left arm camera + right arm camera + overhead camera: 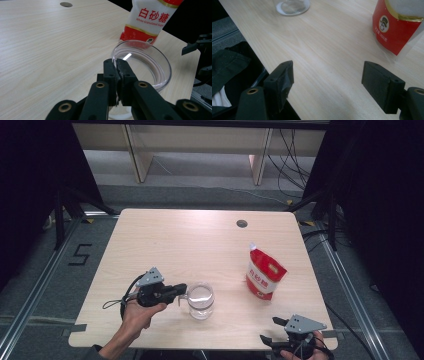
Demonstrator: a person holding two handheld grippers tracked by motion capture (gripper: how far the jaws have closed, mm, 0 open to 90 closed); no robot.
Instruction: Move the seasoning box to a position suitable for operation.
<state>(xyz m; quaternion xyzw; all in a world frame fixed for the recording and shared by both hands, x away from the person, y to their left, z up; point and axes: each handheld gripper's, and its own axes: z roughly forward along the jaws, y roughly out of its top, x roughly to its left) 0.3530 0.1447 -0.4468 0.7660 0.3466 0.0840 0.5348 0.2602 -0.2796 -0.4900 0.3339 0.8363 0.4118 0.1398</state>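
**Glass rim caught in left tongs, right pair spread at table's edge**

While the left gripper (pixel 116 61) pinches the near rim of a clear glass jar (pixel 200 300), its two black jaws stand pressed almost together, with the thin wall of glass between the pads. Seen from above, that gripper (pixel 181 291) lies level in the person's left hand (pixel 137 312), pointing across the table toward the jar, a grey three-cornered plate on top and a black cable looping off behind it. The jar (pixel 142 65) stands upright and open-mouthed on the near half of the light wooden table (pixel 200 245), left of centre.

At the near right corner of the table, the right gripper (pixel 272 330) rests in the person's right hand (pixel 305 352), its jaws spread wide with nothing but bare tabletop between them, as the right gripper view (pixel 328 82) shows.

A red-and-white bag of white granulated sugar (pixel 265 272) stands upright on the right half of the table, apart from the jar and beyond the right gripper. In the left gripper view the bag (pixel 152 17) rises just behind the jar. A small round grommet hole (pixel 242 223) sits near the far edge of the table.
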